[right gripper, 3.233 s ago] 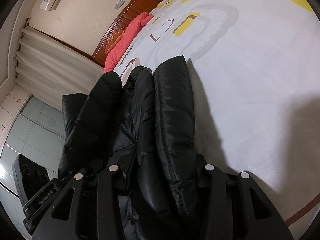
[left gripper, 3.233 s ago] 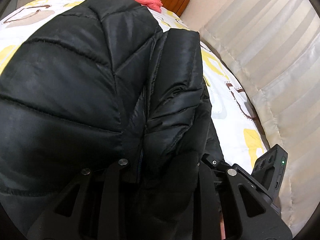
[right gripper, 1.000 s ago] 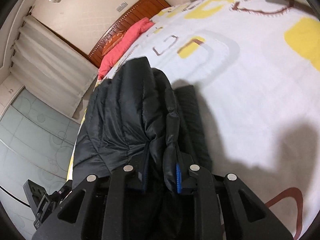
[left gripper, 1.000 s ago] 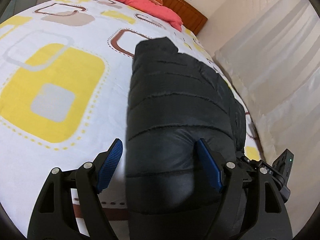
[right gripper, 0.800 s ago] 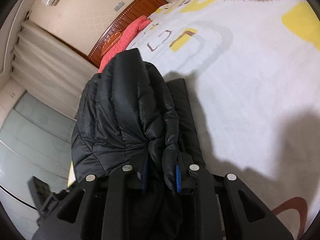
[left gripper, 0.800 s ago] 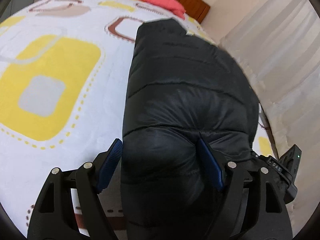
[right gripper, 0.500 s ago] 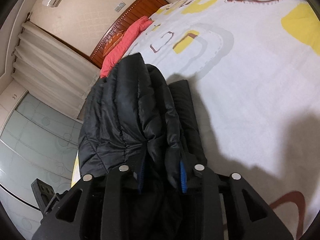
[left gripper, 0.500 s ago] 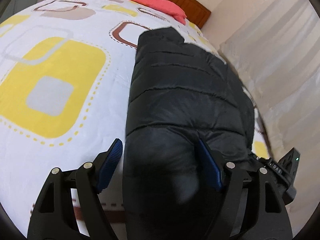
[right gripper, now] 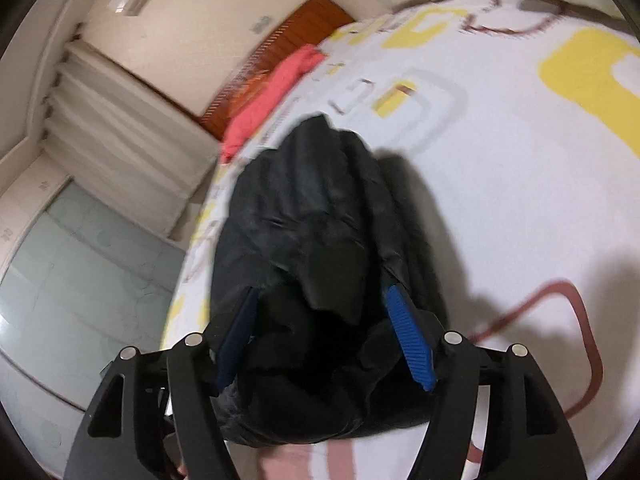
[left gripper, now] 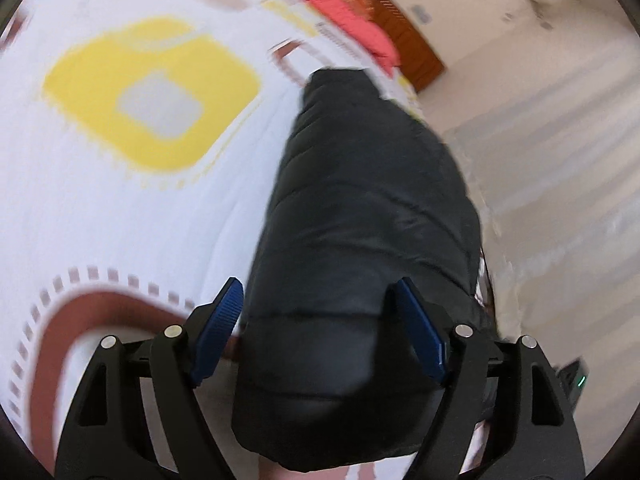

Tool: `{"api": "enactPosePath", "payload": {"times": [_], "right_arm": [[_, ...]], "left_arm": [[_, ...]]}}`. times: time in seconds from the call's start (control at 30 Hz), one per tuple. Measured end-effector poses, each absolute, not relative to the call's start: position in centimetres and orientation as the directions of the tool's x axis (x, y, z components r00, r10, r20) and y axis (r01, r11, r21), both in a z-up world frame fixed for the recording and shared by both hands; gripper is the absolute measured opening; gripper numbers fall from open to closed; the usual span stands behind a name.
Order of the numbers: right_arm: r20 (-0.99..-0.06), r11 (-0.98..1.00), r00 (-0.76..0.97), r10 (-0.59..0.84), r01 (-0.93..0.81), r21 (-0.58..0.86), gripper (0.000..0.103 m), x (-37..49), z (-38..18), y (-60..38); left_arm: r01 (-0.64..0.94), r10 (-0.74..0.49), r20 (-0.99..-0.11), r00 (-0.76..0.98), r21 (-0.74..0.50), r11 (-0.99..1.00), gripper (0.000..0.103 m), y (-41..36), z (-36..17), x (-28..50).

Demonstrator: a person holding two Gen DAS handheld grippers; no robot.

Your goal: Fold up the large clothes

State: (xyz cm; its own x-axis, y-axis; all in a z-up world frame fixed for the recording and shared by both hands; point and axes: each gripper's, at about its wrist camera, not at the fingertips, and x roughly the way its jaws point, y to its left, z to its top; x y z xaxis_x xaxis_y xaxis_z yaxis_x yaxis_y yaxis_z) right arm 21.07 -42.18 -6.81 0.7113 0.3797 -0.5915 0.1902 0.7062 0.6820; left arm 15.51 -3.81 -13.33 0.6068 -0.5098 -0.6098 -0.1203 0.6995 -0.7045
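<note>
So in the left wrist view the black puffer jacket is lying on the bed as a long narrow bundle near the curtain-side edge, and the left tongs sit spread wide around its near end, blue pads clear of the fabric, so released. Red pillow way up by the headboard. Right wrist view: same jacket, looking lumpy and doubled over on itself, and the right tongs have just been opening. The jacket end sits between the pads but they no longer look clamped on it. I'd say the fold is basically laid down; maybe some flattening and tidying left.
</note>
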Motion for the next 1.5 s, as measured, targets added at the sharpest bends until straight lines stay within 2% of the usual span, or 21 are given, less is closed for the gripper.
{"api": "enactPosePath", "payload": {"times": [0.07,0.1,0.2,0.3,0.43,0.5,0.57,0.67,0.77,0.93,0.97,1.07,1.17,1.27,1.5], "right_arm": [[-0.623,0.697,0.684,0.379,0.232,0.678,0.036,21.5,-8.6,-42.1],[-0.622,0.676,0.678,0.391,0.248,0.694,0.033,21.4,-9.8,-42.2],[-0.608,0.639,0.688,0.397,0.268,0.721,0.028,21.1,-12.1,-42.6],[-0.574,0.562,0.700,0.424,0.294,0.773,0.028,21.0,-13.9,-43.3],[-0.585,0.591,0.682,0.439,0.271,0.760,0.038,21.1,-12.1,-43.4],[-0.603,0.615,0.677,0.422,0.275,0.739,0.050,20.9,-10.7,-43.5],[-0.632,0.656,0.685,0.363,0.294,0.696,0.057,20.9,-8.6,-43.6],[-0.623,0.698,0.718,0.311,0.273,0.662,0.057,22.7,-4.9,-43.6],[-0.577,0.703,0.757,0.305,0.230,0.673,0.057,26.3,-2.4,-43.1],[-0.557,0.718,0.749,0.358,0.160,0.677,0.056,30.9,-4.0,-41.6],[-0.577,0.731,0.735,0.356,0.166,0.662,0.053,31.6,-4.8,-41.3],[-0.640,0.771,0.695,0.329,0.194,0.607,0.034,32.7,-7.4,-40.7],[-0.636,0.749,0.693,0.341,0.208,0.629,0.022,33.0,-9.6,-41.3],[-0.621,0.731,0.707,0.340,0.217,0.647,0.018,33.1,-11.0,-41.6],[-0.578,0.704,0.741,0.341,0.206,0.680,0.014,32.9,-12.2,-41.6]], "left_arm": [[-0.171,-0.519,-0.626,0.582,-0.718,0.675,0.077,-4.1,-14.8,15.6],[-0.180,-0.523,-0.628,0.576,-0.721,0.669,0.070,-4.3,-15.3,15.5],[-0.187,-0.504,-0.649,0.569,-0.700,0.689,0.066,-5.2,-16.1,15.8],[-0.150,-0.488,-0.657,0.575,-0.671,0.726,0.066,-5.7,-15.7,15.7],[-0.130,-0.458,-0.673,0.581,-0.632,0.764,0.071,-4.4,-14.0,15.2],[-0.151,-0.444,-0.664,0.602,-0.641,0.752,0.073,-3.0,-12.8,15.1],[-0.176,-0.439,-0.637,0.634,-0.671,0.720,0.079,-1.7,-11.7,15.5],[-0.155,-0.467,-0.597,0.652,-0.708,0.689,0.080,-1.3,-9.7,18.3],[-0.148,-0.479,-0.583,0.656,-0.722,0.676,0.080,-2.0,-8.8,21.5],[-0.195,-0.467,-0.632,0.618,-0.699,0.689,0.080,-4.5,-10.5,25.8],[-0.214,-0.449,-0.654,0.608,-0.680,0.701,0.080,-5.1,-11.4,26.1],[-0.232,-0.450,-0.653,0.609,-0.689,0.687,0.089,-5.4,-13.2,26.7],[-0.244,-0.427,-0.674,0.603,-0.665,0.706,0.091,-6.1,-14.1,27.1],[-0.235,-0.381,-0.690,0.615,-0.622,0.747,0.092,-7.1,-14.5,27.4],[-0.218,-0.380,-0.685,0.621,-0.617,0.756,0.092,-7.5,-15.4,27.6]]}}
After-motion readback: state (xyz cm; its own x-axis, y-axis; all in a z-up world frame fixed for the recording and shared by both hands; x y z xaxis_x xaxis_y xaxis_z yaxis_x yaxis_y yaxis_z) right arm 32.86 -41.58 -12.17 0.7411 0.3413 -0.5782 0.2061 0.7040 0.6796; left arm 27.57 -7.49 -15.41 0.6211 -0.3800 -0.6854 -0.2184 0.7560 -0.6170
